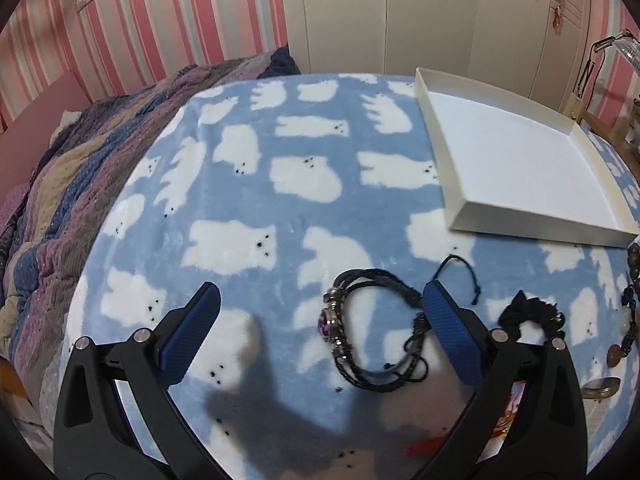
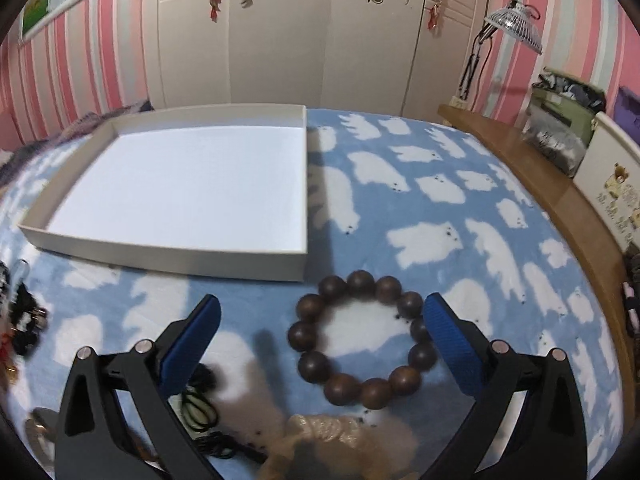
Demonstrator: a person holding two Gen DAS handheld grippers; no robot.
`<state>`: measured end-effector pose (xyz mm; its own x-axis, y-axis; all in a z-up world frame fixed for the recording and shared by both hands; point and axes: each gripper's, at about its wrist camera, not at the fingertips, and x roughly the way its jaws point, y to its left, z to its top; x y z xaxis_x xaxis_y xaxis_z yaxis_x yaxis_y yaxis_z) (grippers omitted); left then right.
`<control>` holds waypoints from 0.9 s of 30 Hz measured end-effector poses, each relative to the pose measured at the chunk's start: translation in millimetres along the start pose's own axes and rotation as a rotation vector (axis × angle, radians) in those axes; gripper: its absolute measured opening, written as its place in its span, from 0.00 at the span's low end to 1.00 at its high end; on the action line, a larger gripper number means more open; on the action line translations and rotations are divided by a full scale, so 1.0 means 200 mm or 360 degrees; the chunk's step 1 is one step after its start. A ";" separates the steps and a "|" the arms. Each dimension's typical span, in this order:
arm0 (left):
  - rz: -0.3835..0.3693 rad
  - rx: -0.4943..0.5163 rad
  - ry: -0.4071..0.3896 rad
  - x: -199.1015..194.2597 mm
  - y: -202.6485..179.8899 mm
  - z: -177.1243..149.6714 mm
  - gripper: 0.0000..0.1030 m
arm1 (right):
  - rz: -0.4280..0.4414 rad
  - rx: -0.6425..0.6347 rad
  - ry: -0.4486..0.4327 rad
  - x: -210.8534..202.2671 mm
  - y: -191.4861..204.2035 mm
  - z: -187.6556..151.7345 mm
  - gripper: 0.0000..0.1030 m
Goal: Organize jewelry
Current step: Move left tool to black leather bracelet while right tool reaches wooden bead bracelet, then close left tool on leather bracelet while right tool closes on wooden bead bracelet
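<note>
Bear-print blue blanket [image 1: 256,208]; striped quilt [image 1: 80,168]; desk lamp [image 2: 514,26]; cream wardrobe [image 2: 280,40].

Left hand-held gripper [image 1: 320,300], black-armed with blue textured pads [image 1: 450,332], spread wide, angled down and forward, gripping nothing; right hand-held gripper [image 2: 320,300], same black and blue build, likewise gaping, pads [image 2: 192,344] well apart, empty.

Blanket [image 2: 420,168] bearing tray [image 2: 168,258], bracelets [image 2: 360,340]
</note>
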<state>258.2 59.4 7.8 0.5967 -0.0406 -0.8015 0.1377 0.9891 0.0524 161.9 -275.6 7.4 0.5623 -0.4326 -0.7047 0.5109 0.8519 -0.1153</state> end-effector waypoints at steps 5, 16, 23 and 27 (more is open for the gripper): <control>-0.0086 -0.0035 0.0048 0.04 0.03 -0.02 0.93 | -0.0005 -0.0014 0.0010 0.00 0.01 -0.01 0.86; -0.0116 0.0010 0.0123 0.11 -0.05 -0.01 0.75 | 0.0107 0.0067 0.0171 0.08 -0.03 -0.04 0.59; -0.0180 0.0003 0.0131 0.16 -0.08 0.02 0.59 | 0.0180 0.0078 0.0220 0.11 -0.03 -0.05 0.42; -0.0181 0.0064 0.0121 0.14 -0.14 0.01 0.41 | 0.0232 0.0074 0.0225 0.10 -0.03 -0.05 0.24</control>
<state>273.7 31.1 -14.7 0.5138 -0.1395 -0.8465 0.2335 0.9722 -0.0184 164.4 -286.8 -12.6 0.5373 -0.2573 -0.8032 0.4621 0.8865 0.0252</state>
